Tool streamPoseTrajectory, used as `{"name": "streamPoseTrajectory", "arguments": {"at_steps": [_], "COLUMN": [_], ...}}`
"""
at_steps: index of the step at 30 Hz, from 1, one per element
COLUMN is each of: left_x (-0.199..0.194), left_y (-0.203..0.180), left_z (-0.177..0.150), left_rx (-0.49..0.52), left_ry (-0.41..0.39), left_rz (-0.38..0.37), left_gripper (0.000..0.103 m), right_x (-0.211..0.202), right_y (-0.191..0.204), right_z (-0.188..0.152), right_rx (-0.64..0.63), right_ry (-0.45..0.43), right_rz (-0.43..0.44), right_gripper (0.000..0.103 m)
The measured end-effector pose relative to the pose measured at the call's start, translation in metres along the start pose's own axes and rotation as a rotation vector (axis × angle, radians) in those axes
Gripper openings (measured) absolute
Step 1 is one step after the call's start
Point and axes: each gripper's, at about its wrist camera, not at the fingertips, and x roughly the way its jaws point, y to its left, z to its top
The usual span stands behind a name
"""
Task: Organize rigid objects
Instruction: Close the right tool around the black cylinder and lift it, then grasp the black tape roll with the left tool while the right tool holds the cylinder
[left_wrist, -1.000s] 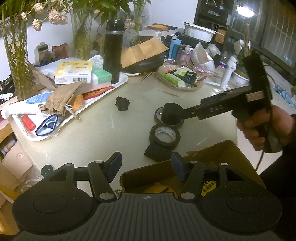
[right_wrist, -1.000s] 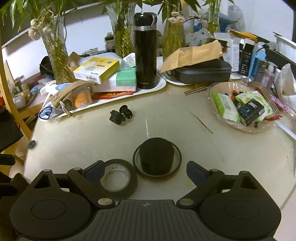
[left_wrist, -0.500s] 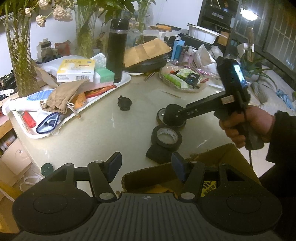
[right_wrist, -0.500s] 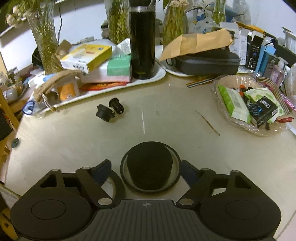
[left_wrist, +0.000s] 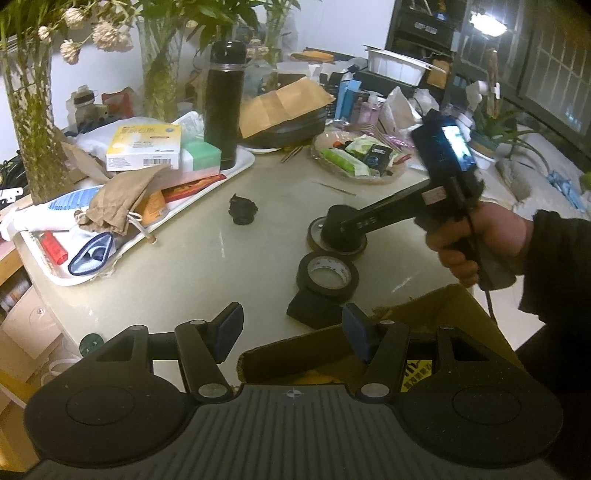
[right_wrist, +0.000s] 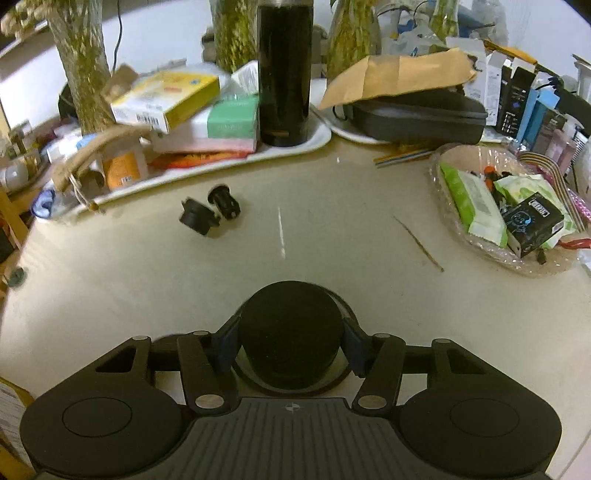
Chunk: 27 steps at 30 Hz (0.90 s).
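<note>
Closing in since a second ago, my right fingers (right_wrist: 291, 345) now pinch the black cap (right_wrist: 290, 332) sitting in its ring on the desk (right_wrist: 332, 236); it looks stiff, light, perhaps slick, so I hold its sides. Left fingers (left_wrist: 291, 328) hang half-open, empty.

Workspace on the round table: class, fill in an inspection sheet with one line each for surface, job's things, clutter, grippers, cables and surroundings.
Surface: pale round table, scuffed, middle bare.
Job's things: black cylinder standing inside a tape ring; second black tape roll on a dark pad; two small black parts; open cardboard box at the near edge.
Clutter: white tray with boxes and a black flask; wrapped basket of packets.
Grippers: right gripper has just been closing, pads against the cylinder; left gripper open, empty.
Cables: one cord below the right hand.
Surroundings: vases of stems, dark shelving.
</note>
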Motion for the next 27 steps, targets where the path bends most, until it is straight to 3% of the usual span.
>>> {"name": "streamPoseTrajectory", "arguments": {"at_steps": [10, 21, 22, 24, 27], "left_x": [-0.001, 0.016, 0.019, 0.025, 0.035], "left_y": [0.007, -0.011, -0.013, -0.016, -0.021], "left_z": [0.007, 0.029, 0.031, 0.036, 0.041], "left_rx": [-0.037, 0.063, 0.068, 0.080, 0.097], "left_ry": [0.014, 0.048, 0.054, 0.065, 0.074], "left_rz": [0.009, 0.026, 0.023, 0.017, 0.013], "left_gripper": [0.058, 0.059, 0.060, 0.074, 0.077], "right_x": [-0.058, -0.108, -0.111, -0.115, -0.121], "right_y": [-0.013, -0.027, -0.028, -0.029, -0.032], "right_z": [-0.010, -0.051, -0.055, -0.062, -0.070], "right_rx": [0.048, 0.140, 0.149, 0.163, 0.180], "right_ry": [-0.070, -0.104, -0.101, -0.103, -0.100], "right_rz": [-0.012, -0.032, -0.030, -0.034, -0.052], "right_gripper": [0.060, 0.060, 0.060, 0.060, 0.060]}}
